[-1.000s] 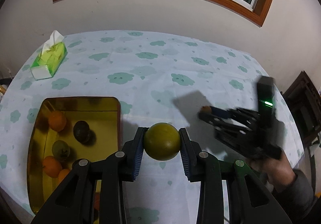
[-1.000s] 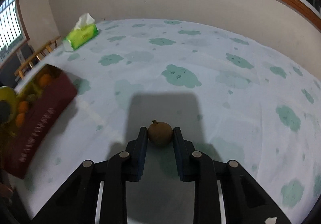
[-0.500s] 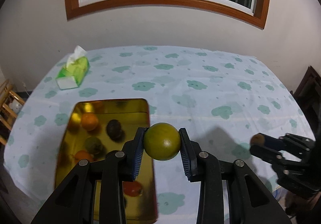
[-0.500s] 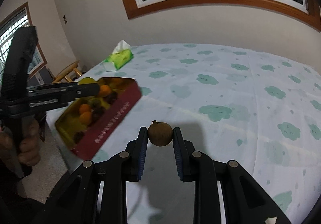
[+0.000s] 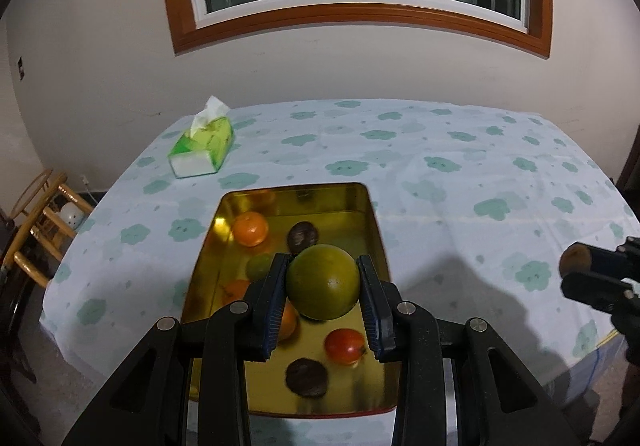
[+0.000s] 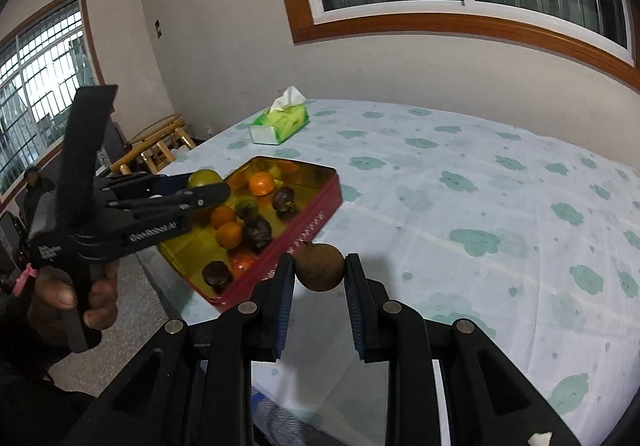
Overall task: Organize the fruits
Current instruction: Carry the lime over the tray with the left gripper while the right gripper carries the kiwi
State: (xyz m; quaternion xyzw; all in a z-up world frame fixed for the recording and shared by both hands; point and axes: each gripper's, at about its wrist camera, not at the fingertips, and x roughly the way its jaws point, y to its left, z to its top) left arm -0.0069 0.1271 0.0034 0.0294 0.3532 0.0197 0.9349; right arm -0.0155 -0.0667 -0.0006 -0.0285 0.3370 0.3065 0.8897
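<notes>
My left gripper (image 5: pixel 323 283) is shut on a round green fruit (image 5: pixel 322 282) and hangs over the gold-lined tin (image 5: pixel 372 208). The tin holds several fruits: oranges (image 5: pixel 250 229), dark brown ones (image 5: pixel 303 236) and a red tomato (image 5: pixel 345 346). My right gripper (image 6: pixel 319 267) is shut on a small brown fruit (image 6: pixel 319 267), above the table to the right of the tin's red wall (image 6: pixel 304 232). In the right wrist view the left gripper (image 6: pixel 208 182) with its green fruit (image 6: pixel 204 178) reaches over the tin from the left. The right gripper's tip with the brown fruit (image 5: pixel 574 260) shows at the left wrist view's right edge.
A green tissue pack (image 5: pixel 202 148) lies at the far left of the table with the cloud-print cloth (image 5: pixel 460 174). Wooden stools (image 5: pixel 36 218) stand on the floor left of the table. A wall with a window rises behind it.
Both grippers pulled back and rose, each keeping its fruit. The left one swung over the tin, which now lies under its fingers. The right one moved left toward the tin.
</notes>
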